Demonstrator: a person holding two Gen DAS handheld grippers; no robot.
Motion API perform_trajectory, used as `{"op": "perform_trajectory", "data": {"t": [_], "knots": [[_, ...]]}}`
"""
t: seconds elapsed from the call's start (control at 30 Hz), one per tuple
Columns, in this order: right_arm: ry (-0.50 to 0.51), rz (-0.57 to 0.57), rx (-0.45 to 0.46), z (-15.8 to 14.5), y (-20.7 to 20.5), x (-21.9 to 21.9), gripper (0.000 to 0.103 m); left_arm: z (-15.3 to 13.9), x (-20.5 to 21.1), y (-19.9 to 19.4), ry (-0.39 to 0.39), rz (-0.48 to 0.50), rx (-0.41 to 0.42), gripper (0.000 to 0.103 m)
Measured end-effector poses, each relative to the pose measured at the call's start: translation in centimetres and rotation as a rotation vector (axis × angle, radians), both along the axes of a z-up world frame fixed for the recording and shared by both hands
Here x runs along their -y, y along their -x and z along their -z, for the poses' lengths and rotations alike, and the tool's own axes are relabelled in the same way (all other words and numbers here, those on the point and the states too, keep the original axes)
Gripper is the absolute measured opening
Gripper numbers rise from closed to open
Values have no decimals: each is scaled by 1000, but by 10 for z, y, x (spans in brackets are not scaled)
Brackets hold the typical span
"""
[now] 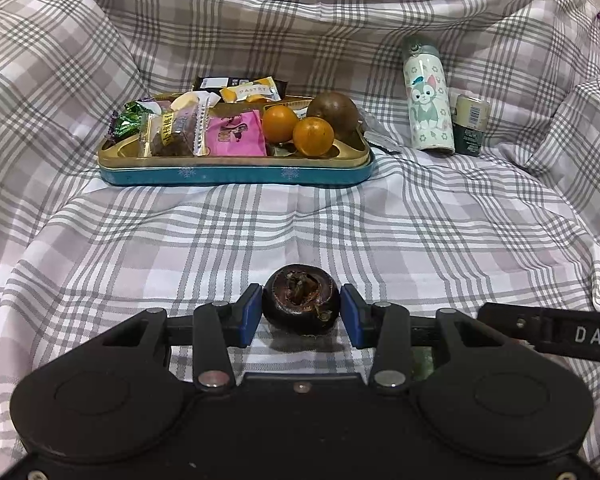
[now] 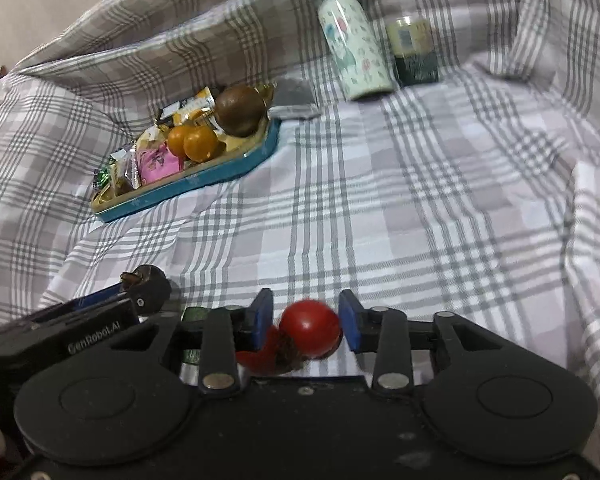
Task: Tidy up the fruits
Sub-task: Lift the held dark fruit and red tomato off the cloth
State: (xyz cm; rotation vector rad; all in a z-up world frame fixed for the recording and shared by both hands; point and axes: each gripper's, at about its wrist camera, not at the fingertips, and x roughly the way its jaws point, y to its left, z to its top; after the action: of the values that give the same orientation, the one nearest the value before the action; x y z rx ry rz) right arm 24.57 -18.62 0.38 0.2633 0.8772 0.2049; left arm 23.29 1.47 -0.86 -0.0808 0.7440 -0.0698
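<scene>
Left gripper (image 1: pixel 301 314) blue pads flank dark round shrivelled fruit (image 1: pixel 300 300) on plaid cloth (image 1: pixel 300 220), contact unclear. Right gripper (image 2: pixel 305 326) spread around glossy red fruit (image 2: pixel 310 330), not clamped. Both likely light, bruisable; grip widest middle.

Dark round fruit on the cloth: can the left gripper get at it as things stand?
Probably yes. The dark round fruit already sits between the open left gripper fingers, with nothing between them; the right gripper is off to the side at a red fruit.
</scene>
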Motion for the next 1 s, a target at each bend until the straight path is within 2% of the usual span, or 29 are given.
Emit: {"op": "perform_trajectory", "data": {"t": [0.03, 0.17, 0.43, 0.5, 0.77, 0.87, 1.0], "knots": [[18, 7, 26, -2, 2, 0, 38, 0, -1, 0, 3, -3, -2, 51], [198, 60, 152, -9, 14, -3, 39, 1, -2, 0, 0, -10, -6, 51], [158, -14, 135, -6, 11, -14, 39, 1, 0, 0, -10, -6, -3, 51], [180, -32, 115, -3, 8, -18, 39, 2, 1, 0, -17, -7, -1, 51], [239, -36, 117, -10, 29, -7, 40, 4, 1, 0, -31, -13, -7, 51], [255, 21, 144, -13, 41, 1, 41, 5, 0, -1, -33, -15, -12, 51], [205, -30, 140, -12, 41, -1, 41, 3, 0, 0, -23, -13, -7, 51]]}}
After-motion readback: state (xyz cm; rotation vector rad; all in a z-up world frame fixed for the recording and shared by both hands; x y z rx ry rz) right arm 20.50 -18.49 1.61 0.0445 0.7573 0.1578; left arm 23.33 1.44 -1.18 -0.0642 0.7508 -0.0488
